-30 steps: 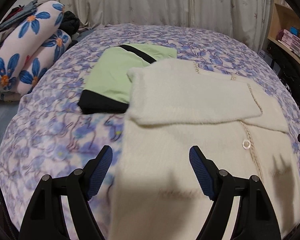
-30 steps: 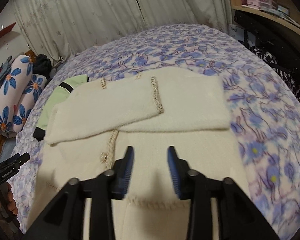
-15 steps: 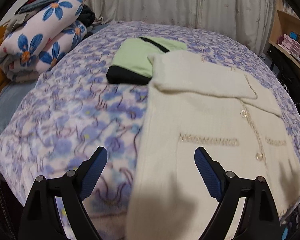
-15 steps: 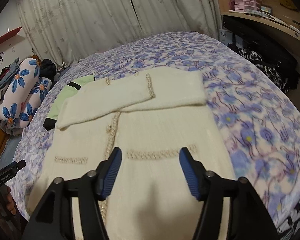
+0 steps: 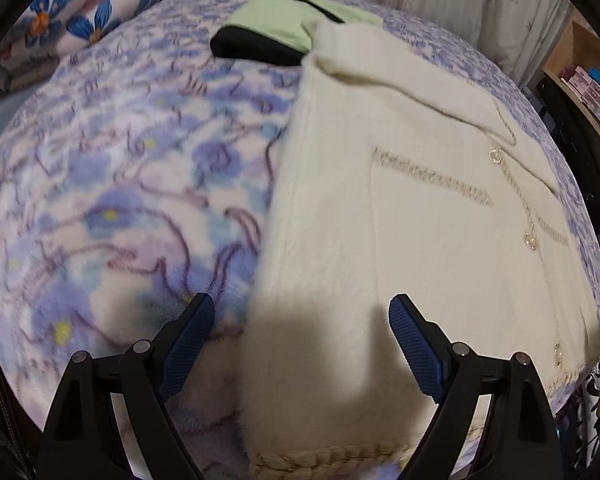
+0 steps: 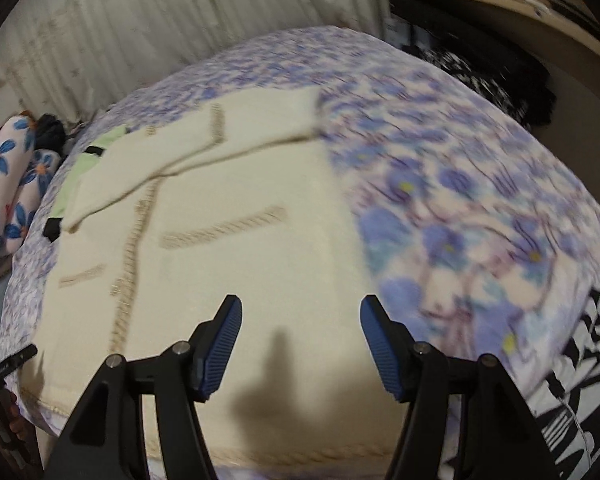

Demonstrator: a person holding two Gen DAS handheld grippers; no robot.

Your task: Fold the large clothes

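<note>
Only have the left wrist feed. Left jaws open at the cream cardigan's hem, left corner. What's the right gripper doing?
Observer: The right gripper is open, with nothing between its pads, above the cream cardigan near the hem.
Operator: Which side of the placket?
Observer: Right of the braided placket. Its right finger is about over the cardigan's right edge.
Operator: Anything beside that corner?
Observer: A black-and-white patterned cloth at the bed's near right corner, apart from the cardigan.
</note>
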